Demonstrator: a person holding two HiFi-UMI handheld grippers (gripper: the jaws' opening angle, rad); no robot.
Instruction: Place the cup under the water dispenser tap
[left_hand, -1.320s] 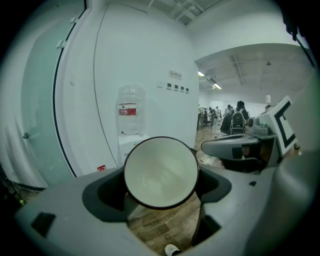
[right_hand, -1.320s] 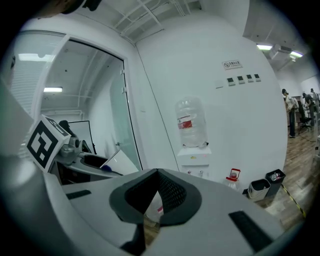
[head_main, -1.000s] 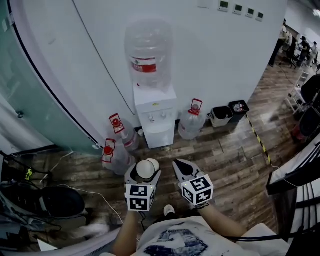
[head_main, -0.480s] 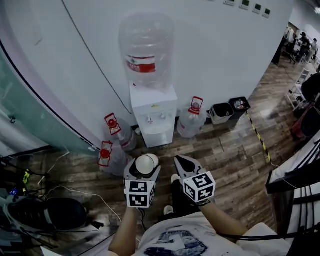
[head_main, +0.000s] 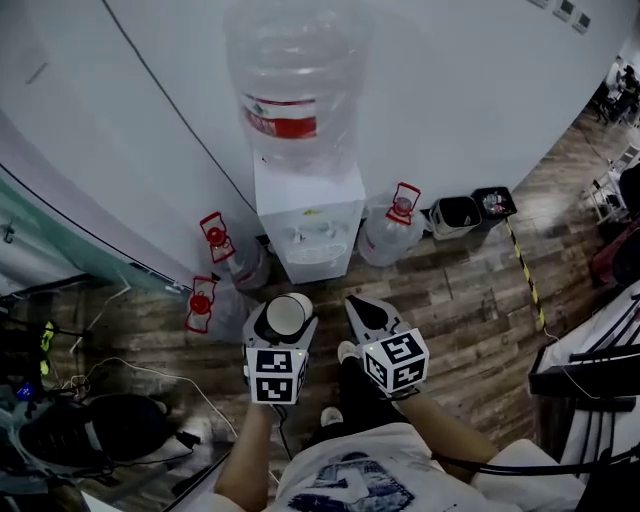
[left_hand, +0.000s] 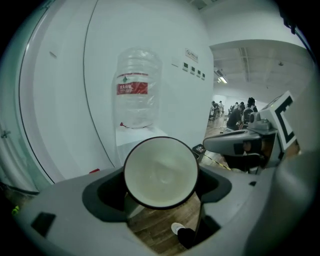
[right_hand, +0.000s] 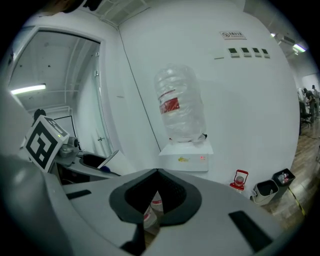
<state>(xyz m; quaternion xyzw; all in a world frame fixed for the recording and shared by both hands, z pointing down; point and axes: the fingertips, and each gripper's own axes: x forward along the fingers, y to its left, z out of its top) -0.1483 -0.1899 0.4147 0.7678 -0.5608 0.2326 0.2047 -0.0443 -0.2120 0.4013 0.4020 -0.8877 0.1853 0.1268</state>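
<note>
A white cup (head_main: 286, 315) with a dark rim is held upright between the jaws of my left gripper (head_main: 280, 328); its empty inside (left_hand: 160, 172) fills the middle of the left gripper view. The white water dispenser (head_main: 308, 228) stands against the wall straight ahead, a clear bottle (head_main: 287, 90) with a red label on top and the taps (head_main: 315, 237) above a recess. My right gripper (head_main: 366, 315) is shut and empty beside the left one, short of the dispenser (right_hand: 185, 160).
Spare water bottles with red handles stand left (head_main: 232, 260) and right (head_main: 393, 232) of the dispenser, one more (head_main: 208, 308) nearer on the left. Two small bins (head_main: 455, 214) sit by the wall at the right. Cables and a dark chair (head_main: 85, 425) lie at the lower left.
The view has closed in on the dispenser, which now looks larger and nearer. Both grippers keep their pose, the cup still in the left one.
</note>
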